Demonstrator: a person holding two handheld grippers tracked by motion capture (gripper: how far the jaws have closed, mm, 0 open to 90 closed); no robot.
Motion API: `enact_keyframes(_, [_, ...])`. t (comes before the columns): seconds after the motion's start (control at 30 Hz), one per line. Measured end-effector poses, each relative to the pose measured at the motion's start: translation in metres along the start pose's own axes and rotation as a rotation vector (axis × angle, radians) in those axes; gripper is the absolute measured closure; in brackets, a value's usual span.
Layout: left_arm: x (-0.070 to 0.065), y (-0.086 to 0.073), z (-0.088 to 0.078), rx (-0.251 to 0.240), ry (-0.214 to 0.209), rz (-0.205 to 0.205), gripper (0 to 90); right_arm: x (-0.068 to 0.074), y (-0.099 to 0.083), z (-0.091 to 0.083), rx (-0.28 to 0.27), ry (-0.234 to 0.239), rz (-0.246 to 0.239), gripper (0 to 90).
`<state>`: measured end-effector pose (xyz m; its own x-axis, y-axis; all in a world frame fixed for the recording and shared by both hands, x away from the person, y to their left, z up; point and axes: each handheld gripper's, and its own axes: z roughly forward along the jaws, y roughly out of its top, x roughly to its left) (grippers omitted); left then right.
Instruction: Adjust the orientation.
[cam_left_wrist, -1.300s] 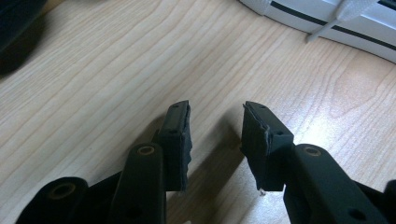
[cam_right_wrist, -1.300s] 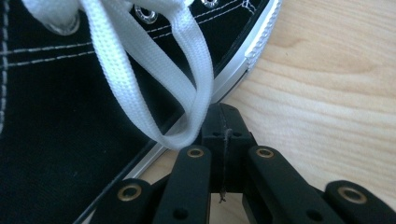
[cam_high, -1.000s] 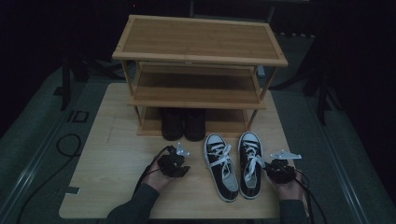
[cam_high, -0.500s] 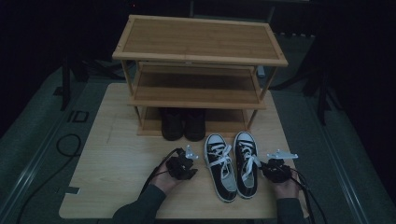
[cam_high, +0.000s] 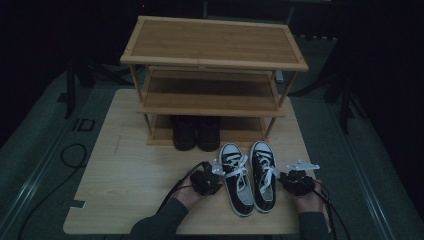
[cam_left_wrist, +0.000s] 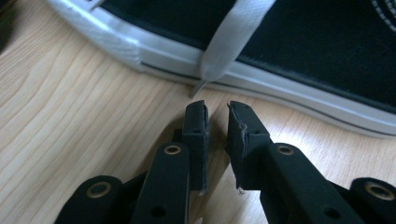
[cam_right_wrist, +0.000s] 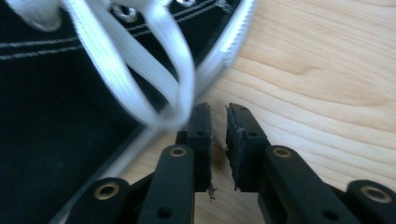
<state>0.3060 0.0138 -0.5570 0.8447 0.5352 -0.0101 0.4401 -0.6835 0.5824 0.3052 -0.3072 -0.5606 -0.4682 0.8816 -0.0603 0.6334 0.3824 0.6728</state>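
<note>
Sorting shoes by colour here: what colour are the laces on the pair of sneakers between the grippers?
White laces on black sneakers; clearest in the right gripper view.

Sneakers (cam_high: 249, 177) black, white laces; rack (cam_high: 212, 55) light wood; boots (cam_high: 196, 132) black

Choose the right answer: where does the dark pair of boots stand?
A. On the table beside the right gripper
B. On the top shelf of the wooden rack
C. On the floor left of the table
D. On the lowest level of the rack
D: in the high view the dark boots stand on the lowest level of the wooden rack, behind the black-and-white sneakers.
</note>
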Motion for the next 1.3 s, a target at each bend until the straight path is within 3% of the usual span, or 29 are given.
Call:
enact_keyframes(0.07, [-0.003, 0.002, 0.002, -0.015, -0.027, 0.008, 79.1, -0.003, 0.0, -0.004, 0.003, -0.02, -0.006, 77.8])
enact_keyframes(0.13, [-0.007, 0.004, 0.002, -0.012, -0.012, 0.028, 82.2, -0.007, 0.0, -0.008, -0.003, -0.026, -0.002, 77.0])
enact_keyframes(0.3, [-0.008, 0.005, 0.004, -0.019, -0.035, 0.034, 89.3, -0.013, -0.002, -0.012, -0.002, -0.038, 0.003, 75.8])
enact_keyframes(0.57, [-0.02, 0.013, 0.01, -0.017, -0.071, 0.07, 89.8, -0.016, -0.004, -0.01, 0.023, -0.031, 0.012, 74.3])
enact_keyframes(0.8, [-0.026, 0.015, 0.013, -0.02, -0.096, 0.078, 90.0, -0.02, -0.005, -0.012, 0.033, -0.024, 0.026, 72.7])
enact_keyframes(1.0, [-0.041, 0.025, 0.018, 0.0, -0.12, 0.118, 89.9, -0.023, -0.004, -0.013, 0.046, -0.021, 0.031, 71.3])
enact_keyframes(1.13, [-0.047, 0.029, 0.022, -0.002, -0.138, 0.121, 89.9, -0.025, -0.004, -0.014, 0.061, -0.021, 0.025, 70.5])
enact_keyframes(1.3, [-0.044, 0.027, 0.021, -0.004, -0.143, 0.116, 89.7, -0.025, -0.004, -0.014, 0.067, -0.016, 0.023, 68.3])
